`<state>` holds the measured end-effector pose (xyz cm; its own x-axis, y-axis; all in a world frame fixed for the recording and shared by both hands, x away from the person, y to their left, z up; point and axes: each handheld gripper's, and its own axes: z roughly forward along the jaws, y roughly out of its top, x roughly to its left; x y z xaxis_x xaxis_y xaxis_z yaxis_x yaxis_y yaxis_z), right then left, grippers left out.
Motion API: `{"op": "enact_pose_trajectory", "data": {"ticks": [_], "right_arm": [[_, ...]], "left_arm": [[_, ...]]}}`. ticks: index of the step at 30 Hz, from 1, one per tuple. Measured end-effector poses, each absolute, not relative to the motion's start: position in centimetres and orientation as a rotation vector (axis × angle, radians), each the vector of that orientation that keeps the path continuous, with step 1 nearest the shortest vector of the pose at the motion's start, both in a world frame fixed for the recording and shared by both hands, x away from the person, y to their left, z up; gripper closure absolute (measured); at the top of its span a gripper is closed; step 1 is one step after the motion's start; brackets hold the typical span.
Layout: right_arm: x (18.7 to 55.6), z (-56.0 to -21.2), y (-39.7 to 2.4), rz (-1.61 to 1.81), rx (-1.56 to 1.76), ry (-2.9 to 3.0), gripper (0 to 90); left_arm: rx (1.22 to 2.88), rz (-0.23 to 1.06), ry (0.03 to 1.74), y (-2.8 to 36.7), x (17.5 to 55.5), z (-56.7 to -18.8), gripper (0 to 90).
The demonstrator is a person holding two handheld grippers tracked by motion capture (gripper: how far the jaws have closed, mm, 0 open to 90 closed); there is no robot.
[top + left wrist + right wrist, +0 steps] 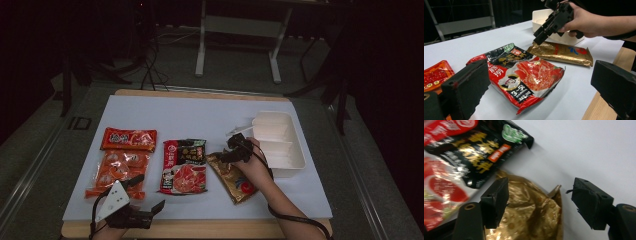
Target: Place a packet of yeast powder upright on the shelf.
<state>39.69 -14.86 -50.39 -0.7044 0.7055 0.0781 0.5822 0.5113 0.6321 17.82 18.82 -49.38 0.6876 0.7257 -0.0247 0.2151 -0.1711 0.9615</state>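
A gold foil packet (235,177) lies at the right of the white table sheet, next to a red and black soup-base packet (184,167). My right gripper (223,156) is tipped down over the gold packet's far end. Its jaws stand open on either side of that end (529,215) without pressing on it. Seen from the left gripper view, the right gripper (537,40) hovers just above the gold packet (564,52). My left gripper (147,192) rests open near the front left edge, nothing between its jaws, facing the red and black packet (524,72).
Two orange-red packets (128,139) (117,170) lie at the left of the sheet. A white plastic tray (300,150) stands at the right, just behind my right hand. The wooden table edge (210,227) runs along the front. Metal stand legs (200,50) are on the floor beyond.
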Motion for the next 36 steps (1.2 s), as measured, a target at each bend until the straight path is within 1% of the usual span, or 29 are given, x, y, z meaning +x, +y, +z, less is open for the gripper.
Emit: {"op": "enact_pose_trajectory", "data": {"ticks": [3,5,10,11,14,16,17,19,22,25,33,36], "right_arm": [[40.0,-50.8,-14.9,0.948,1.121,2.569,33.2],[40.2,-51.3,-14.8,0.914,1.131,2.582,38.2],[40.4,-51.7,-14.9,0.907,1.153,2.596,41.0],[40.5,-51.7,-14.9,0.899,1.162,2.596,45.3],[40.5,-51.9,-14.8,0.904,1.183,2.618,52.9],[40.5,-52.1,-14.8,0.905,1.197,2.628,54.0],[40.6,-52.2,-14.9,0.908,1.219,2.636,57.1],[40.5,-52.2,-14.7,0.902,1.207,2.644,69.9],[40.5,-52.1,-14.6,0.884,1.199,2.651,75.6],[40.5,-52.0,-14.8,0.875,1.192,2.648,85.1],[40.2,-51.2,-15.0,0.92,1.173,2.637,88.0],[39.5,-50.1,-14.9,0.953,1.114,2.632,88.5]], "left_arm": [[1.725,0.538,0.76,18.8,17.8,-49.4,2.5],[1.728,0.537,0.758,18.8,17.9,-49.4,2.5],[1.734,0.534,0.756,18.7,17.8,-49.4,2.5],[1.734,0.533,0.756,18.7,17.8,-49.4,2.5],[1.734,0.532,0.755,18.6,17.8,-49.4,2.4],[1.736,0.532,0.755,18.6,17.8,-49.5,2.5],[1.737,0.532,0.756,18.6,17.8,-49.5,2.5],[1.739,0.529,0.757,18.6,17.9,-49.5,2.5],[1.743,0.528,0.755,18.5,17.9,-49.5,2.5],[1.745,0.528,0.756,18.5,17.9,-49.5,2.5],[1.741,0.528,0.761,18.6,17.9,-49.5,2.5],[1.744,0.53,0.759,18.6,17.9,-49.5,2.5]]}}
